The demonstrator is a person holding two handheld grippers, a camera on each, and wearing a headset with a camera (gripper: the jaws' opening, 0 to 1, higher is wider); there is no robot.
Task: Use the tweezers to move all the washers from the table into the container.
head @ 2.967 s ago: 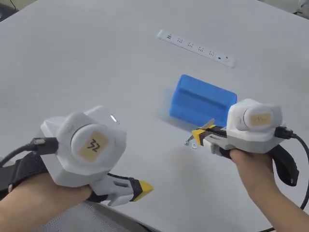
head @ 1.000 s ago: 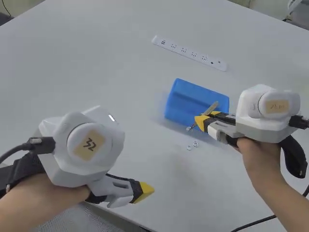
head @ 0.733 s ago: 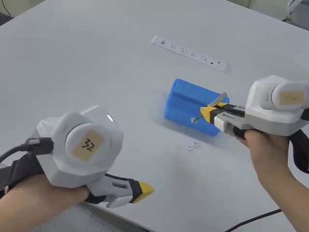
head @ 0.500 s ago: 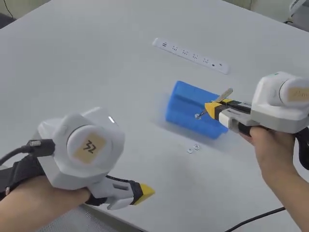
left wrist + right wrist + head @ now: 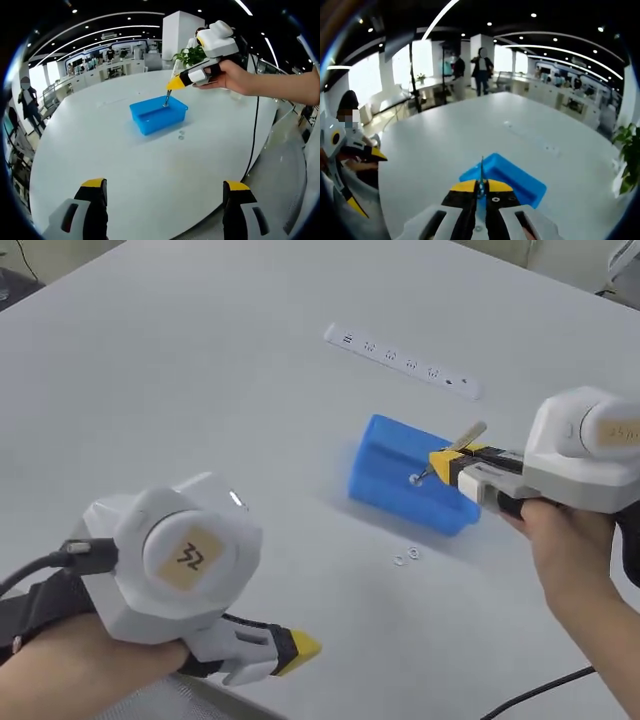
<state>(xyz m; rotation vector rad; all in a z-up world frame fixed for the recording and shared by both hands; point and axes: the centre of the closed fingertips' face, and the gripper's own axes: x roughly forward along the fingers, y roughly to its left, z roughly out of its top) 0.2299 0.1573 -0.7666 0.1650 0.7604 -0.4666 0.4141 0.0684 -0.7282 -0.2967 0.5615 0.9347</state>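
Right gripper [image 5: 441, 462] grips tweezers [image 5: 421, 474], tips over the blue container [image 5: 398, 496].

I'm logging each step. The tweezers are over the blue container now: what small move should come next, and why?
Probably loosen the right gripper slightly, so the tweezers open and drop what looks like a washer at their tip. The tip hangs over the inside of the container, so it should fall in. Two more washers lie on the table beside it.
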